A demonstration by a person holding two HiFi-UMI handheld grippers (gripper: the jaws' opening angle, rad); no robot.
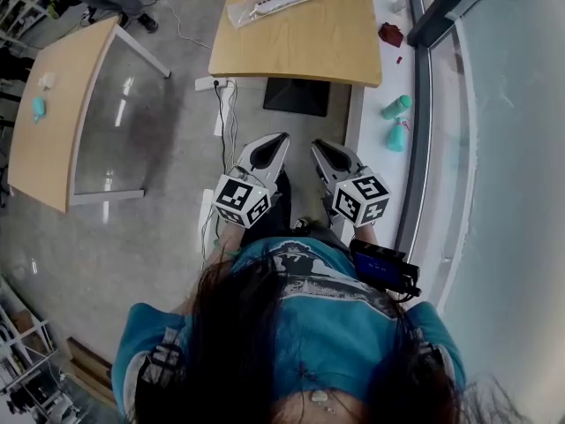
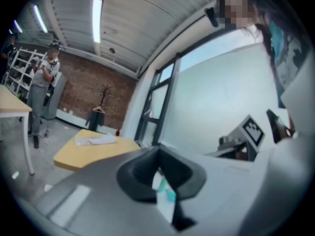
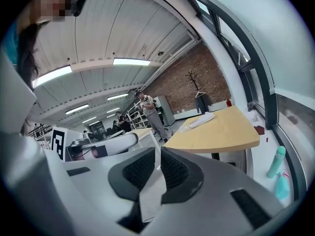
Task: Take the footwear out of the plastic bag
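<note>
A clear plastic bag [image 1: 269,3] with white footwear inside lies on the far side of a wooden table [image 1: 309,56], well ahead of both grippers. It also shows as a small bag [image 2: 96,140] in the left gripper view and as a bag [image 3: 199,121] in the right gripper view. My left gripper [image 1: 275,140] is held close to my body, shut and empty, with its pads meeting [image 2: 158,167]. Beside it, my right gripper [image 1: 320,147] holds nothing; its jaws [image 3: 158,163] stand a narrow slit apart.
A second wooden table [image 1: 53,113] stands at the left. A black box [image 1: 297,95] and a power strip [image 1: 212,83] sit under the near table. Two teal bottles [image 1: 397,122] and a red item [image 1: 390,34] lie on the white window ledge at right. A person [image 2: 42,87] stands far off.
</note>
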